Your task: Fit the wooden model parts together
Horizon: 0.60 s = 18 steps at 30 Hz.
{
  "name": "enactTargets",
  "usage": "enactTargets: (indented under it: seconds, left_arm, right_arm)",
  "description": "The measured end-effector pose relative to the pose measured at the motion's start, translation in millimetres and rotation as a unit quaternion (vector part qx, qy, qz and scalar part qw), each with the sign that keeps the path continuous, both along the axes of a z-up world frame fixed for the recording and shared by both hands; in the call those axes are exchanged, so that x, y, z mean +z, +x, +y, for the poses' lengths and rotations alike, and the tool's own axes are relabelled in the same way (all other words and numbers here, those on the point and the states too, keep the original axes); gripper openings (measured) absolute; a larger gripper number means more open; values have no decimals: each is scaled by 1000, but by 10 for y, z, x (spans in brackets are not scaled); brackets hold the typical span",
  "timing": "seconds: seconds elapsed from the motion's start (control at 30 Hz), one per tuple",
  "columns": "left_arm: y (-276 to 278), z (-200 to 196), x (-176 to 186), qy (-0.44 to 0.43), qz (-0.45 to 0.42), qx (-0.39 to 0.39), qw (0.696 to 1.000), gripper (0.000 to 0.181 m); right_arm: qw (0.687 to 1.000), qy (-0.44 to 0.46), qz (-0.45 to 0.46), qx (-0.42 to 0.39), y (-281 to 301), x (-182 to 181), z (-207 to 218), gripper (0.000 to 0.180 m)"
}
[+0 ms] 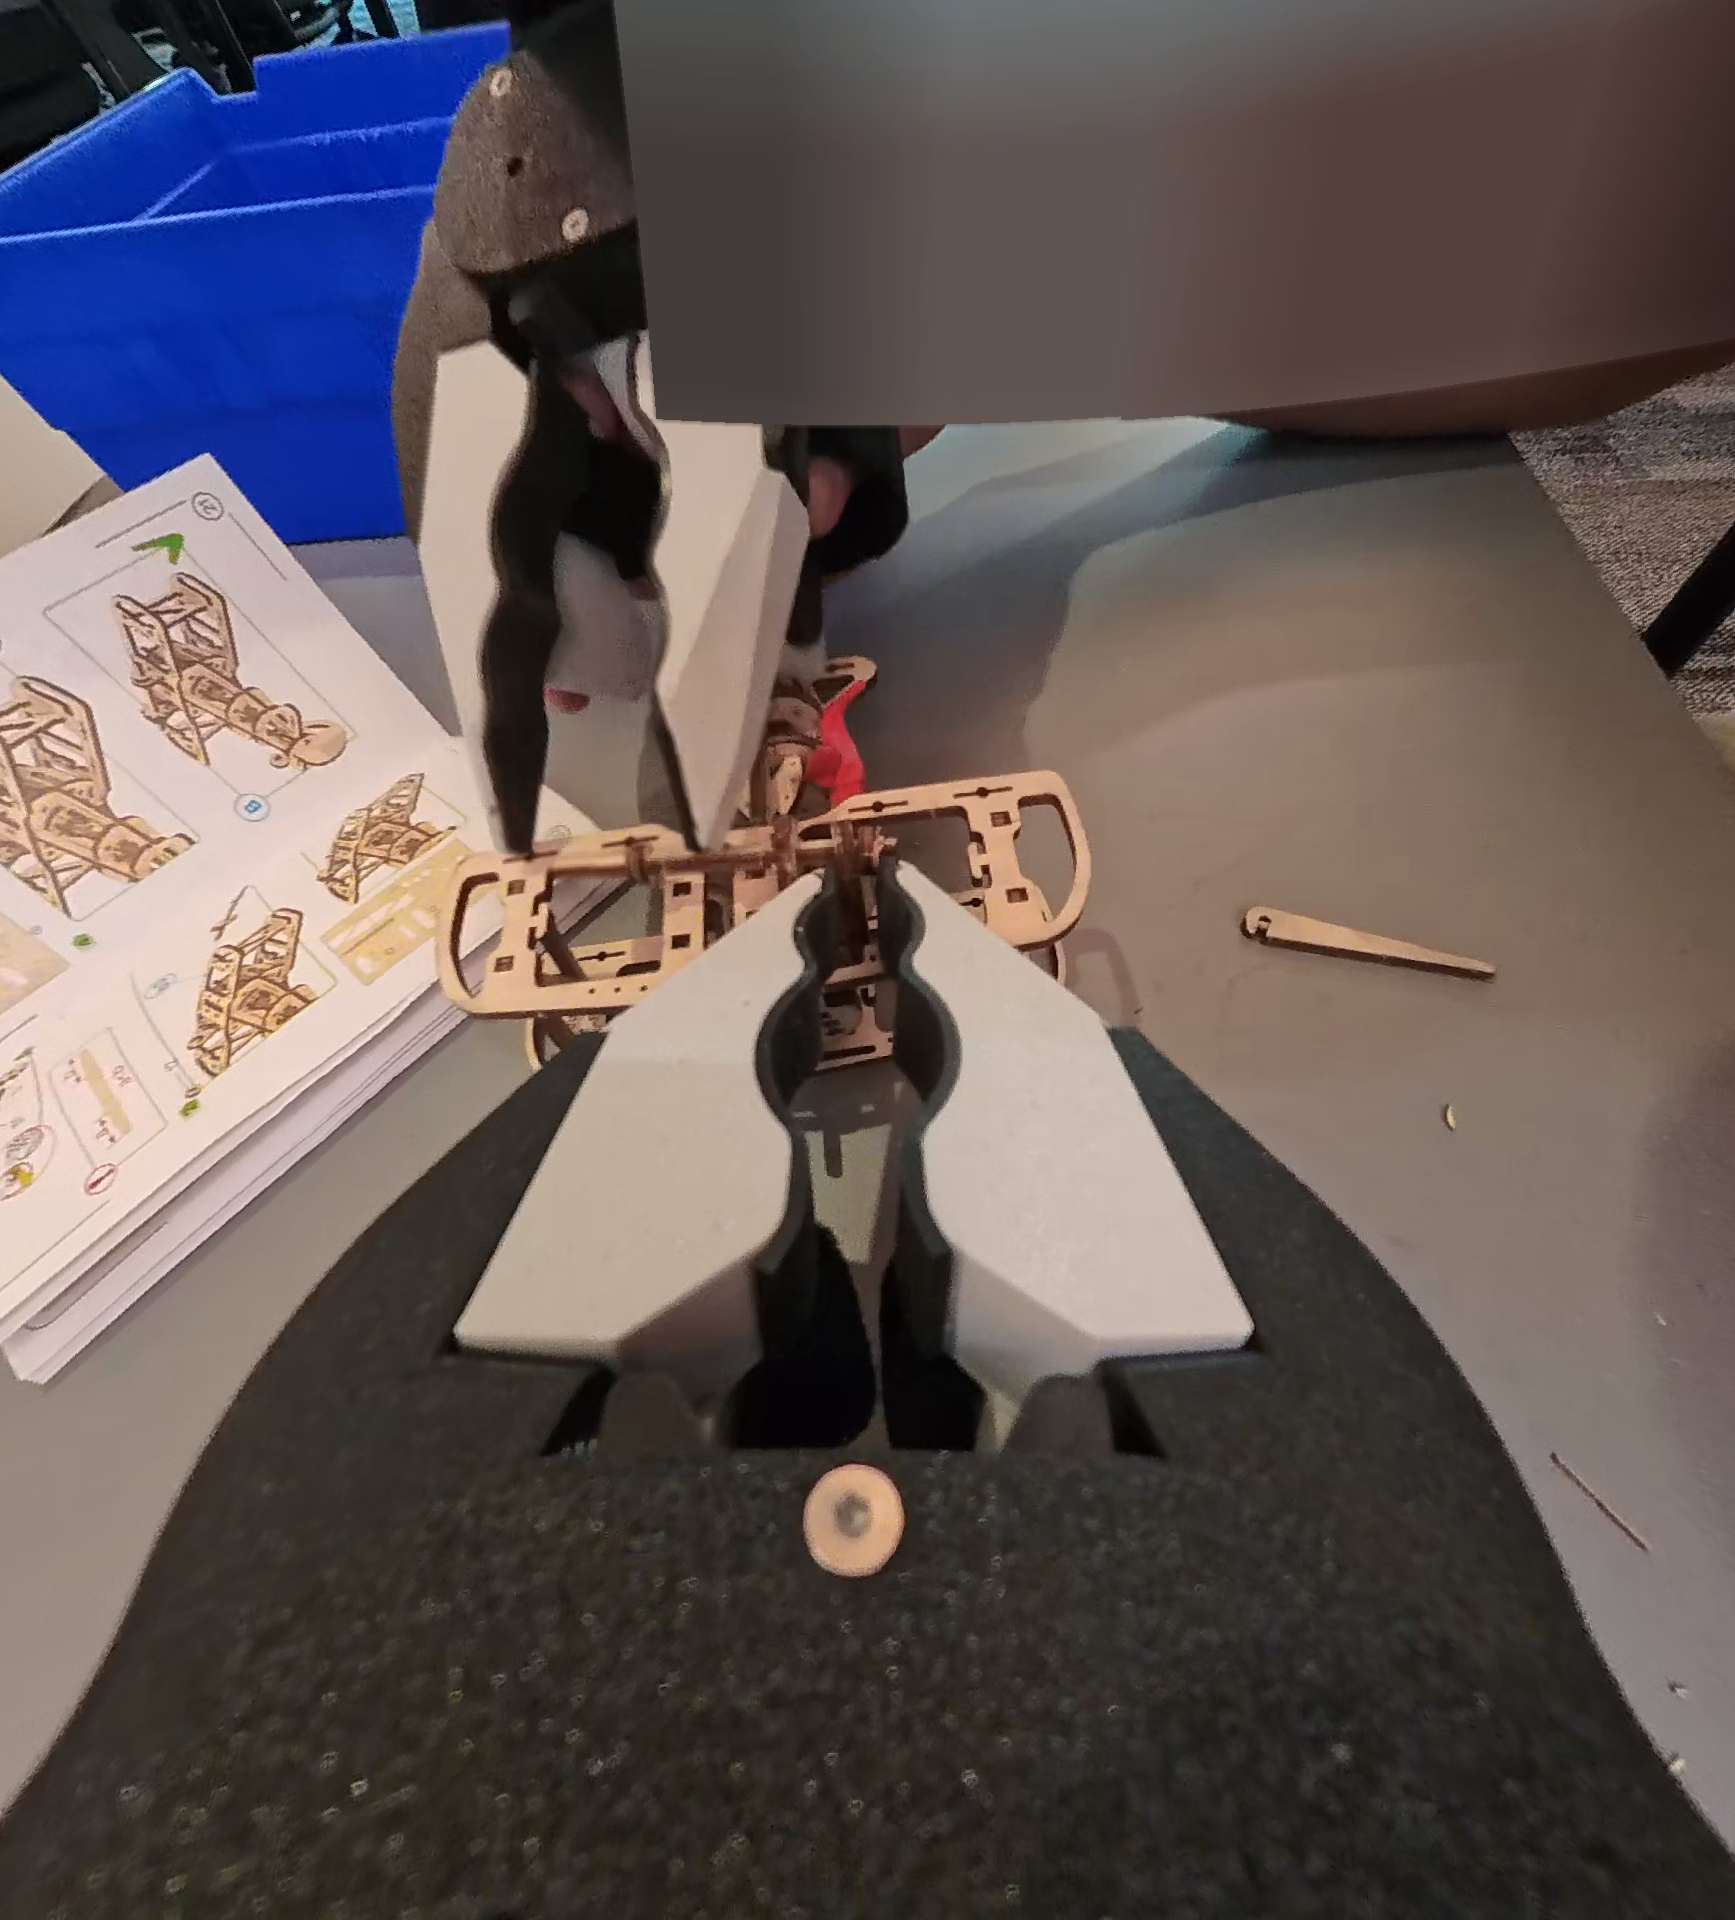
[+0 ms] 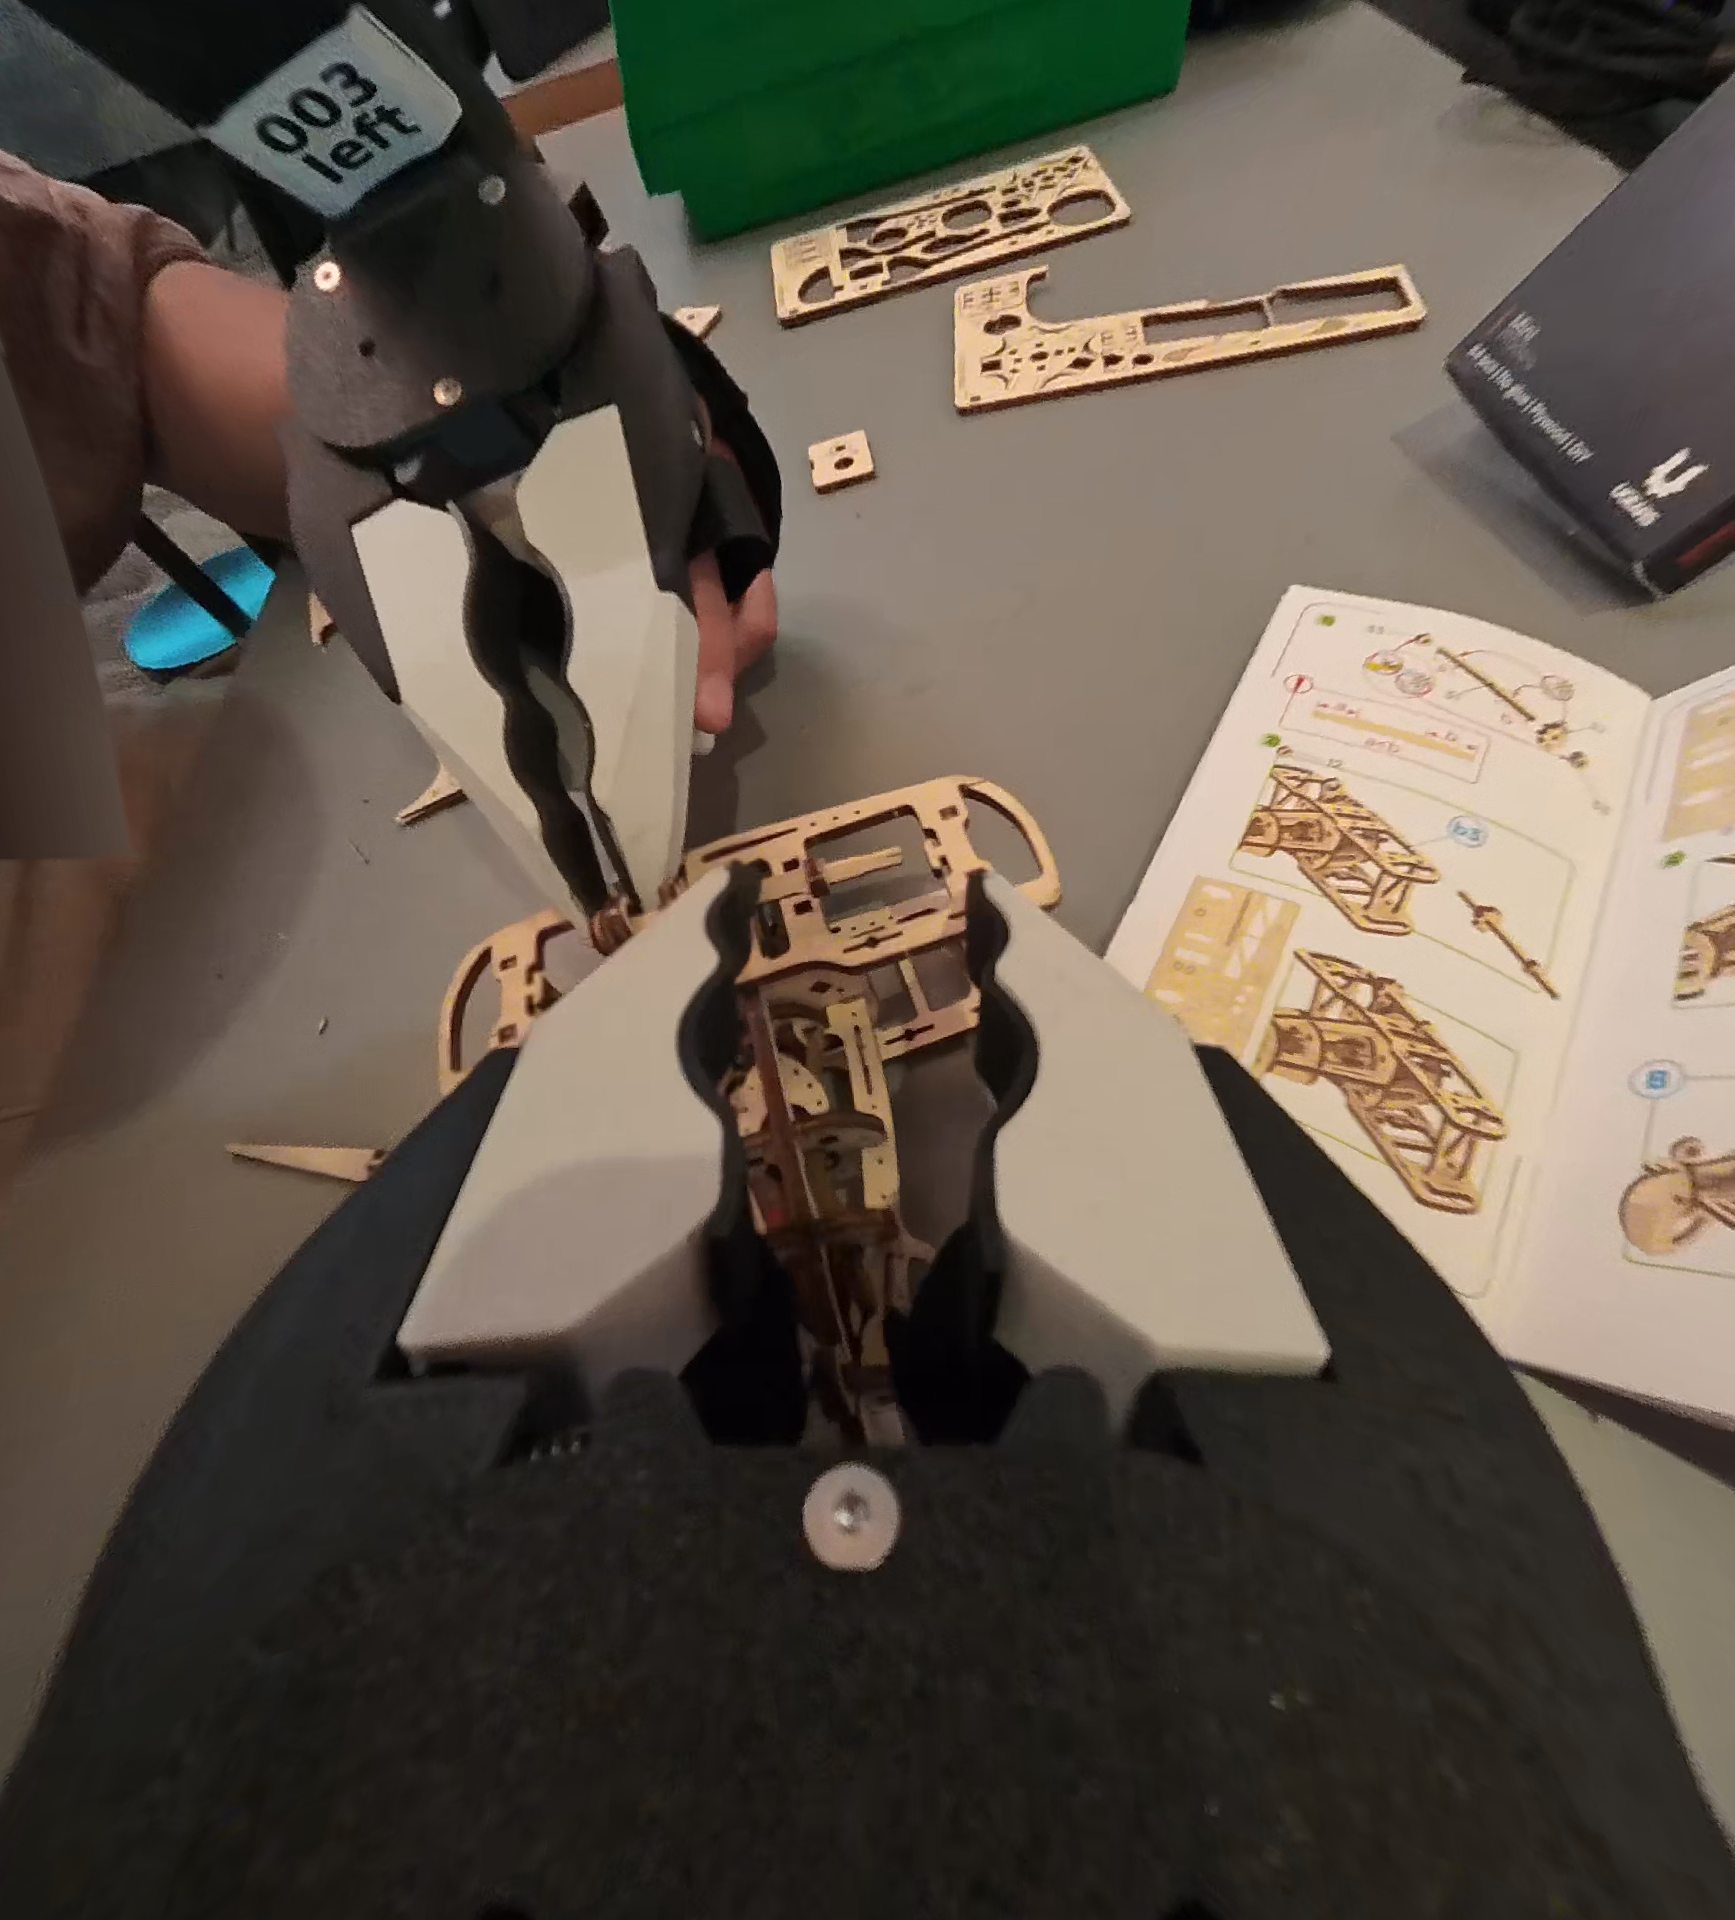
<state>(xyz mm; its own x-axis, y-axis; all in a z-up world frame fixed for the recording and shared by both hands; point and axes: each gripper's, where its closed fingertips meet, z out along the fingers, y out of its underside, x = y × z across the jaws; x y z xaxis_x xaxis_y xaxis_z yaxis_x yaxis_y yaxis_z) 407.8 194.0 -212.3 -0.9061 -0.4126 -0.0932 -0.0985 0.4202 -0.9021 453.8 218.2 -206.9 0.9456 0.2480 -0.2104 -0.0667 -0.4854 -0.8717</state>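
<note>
The wooden model plane (image 2: 842, 1039) stands on the grey table (image 2: 946, 644), its flat wing frame (image 1: 998, 842) spread left and right. My right gripper (image 2: 858, 904) is shut on the model's body, which runs back between its fingers. In the left wrist view the right gripper (image 1: 608, 836) comes down from above onto the left wing half. My left gripper (image 1: 852, 883) is nearly closed on a small wooden part at the wing's middle. In the right wrist view the left gripper (image 2: 605, 899) pinches that small part at the wing's edge.
An open instruction booklet (image 2: 1465, 935) lies right of the model. Blue bins (image 1: 198, 312) stand behind. A tapered wooden stick (image 1: 1362, 940) lies loose. Two punched wooden sheets (image 2: 946, 239), a small square piece (image 2: 840, 462), a green box (image 2: 894, 94) and a dark carton (image 2: 1673, 364) lie farther off.
</note>
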Motion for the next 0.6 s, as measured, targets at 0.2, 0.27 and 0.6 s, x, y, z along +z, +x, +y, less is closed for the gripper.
enactTargets:
  seconds: [0.2,0.27,0.6]
  left_arm:
    - [0,1,-1,1,0,0,1000,4]
    - [-2,1,0,0,0,0,1000,4]
    - [-9,-2,3,-2,3,-4,1000,4]
  right_arm:
    - [999,20,11,33,-116,46,-3,36]
    - [999,36,-12,25,-73,85,3,49]
    - [994,44,-63,75,-243,3,-15,76]
